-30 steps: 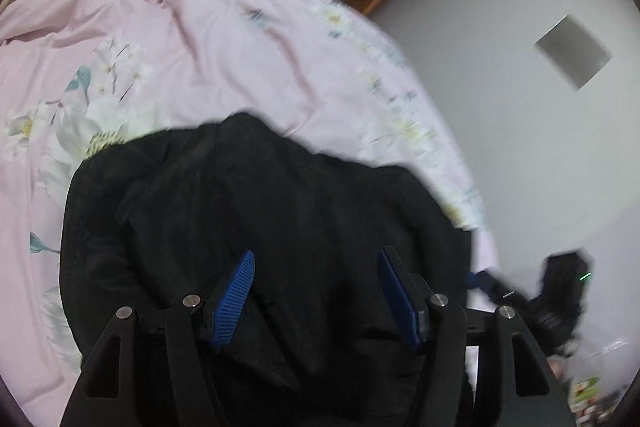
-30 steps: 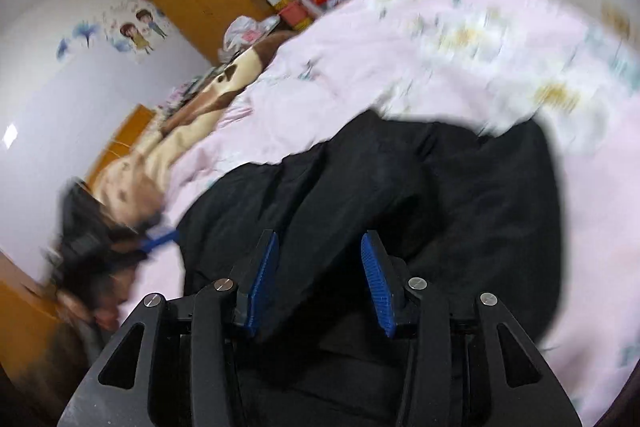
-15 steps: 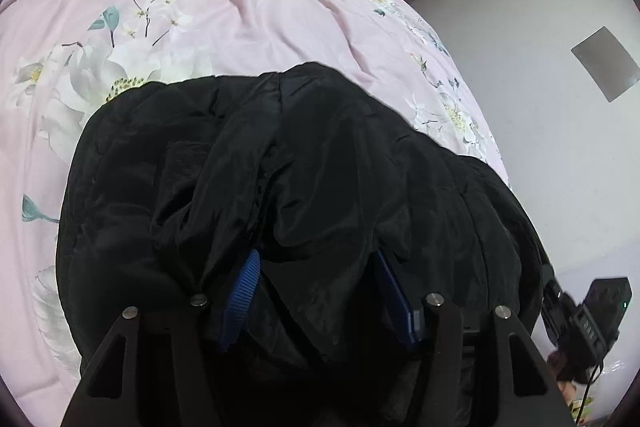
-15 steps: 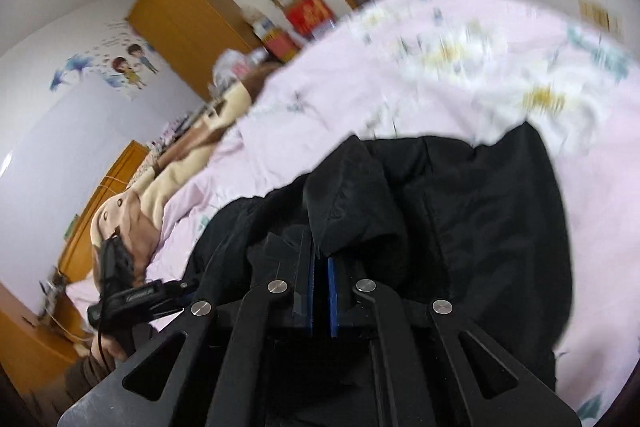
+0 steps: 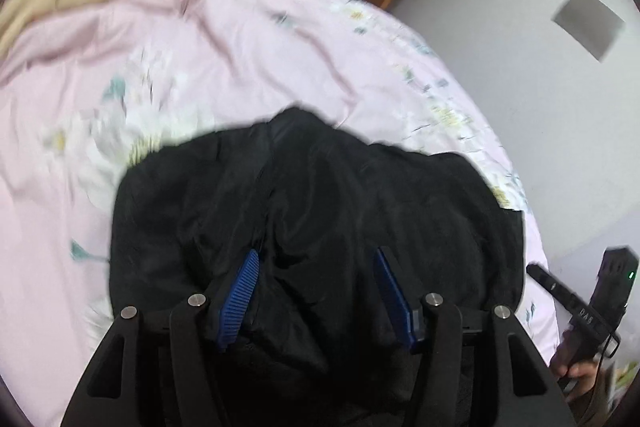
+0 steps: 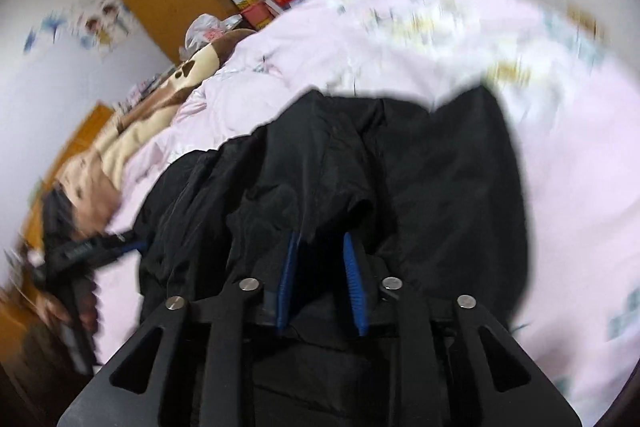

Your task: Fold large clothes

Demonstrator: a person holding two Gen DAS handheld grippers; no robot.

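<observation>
1. The right gripper [image 6: 320, 259], clamped shut half a second ago, has just been opened to a narrow gap; a fold of the black jacket [image 6: 420, 179] lies between the pads, apparently released.
2. The left gripper [image 5: 316, 283] is held moderately wide over the jacket [image 5: 320, 207], nothing pinched.
3. The jacket lies bunched on the pink bedspread [image 5: 200, 59]; the fold is judged laid down.

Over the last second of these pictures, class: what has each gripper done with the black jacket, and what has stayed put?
The right gripper had clamped shut on a fold of the black jacket half a second ago; its jaws have just been opening, the fold still between them. The left gripper stays half open, jacket fabric bunched between its pads. The jacket still lies on the pink floral bedcover.
</observation>
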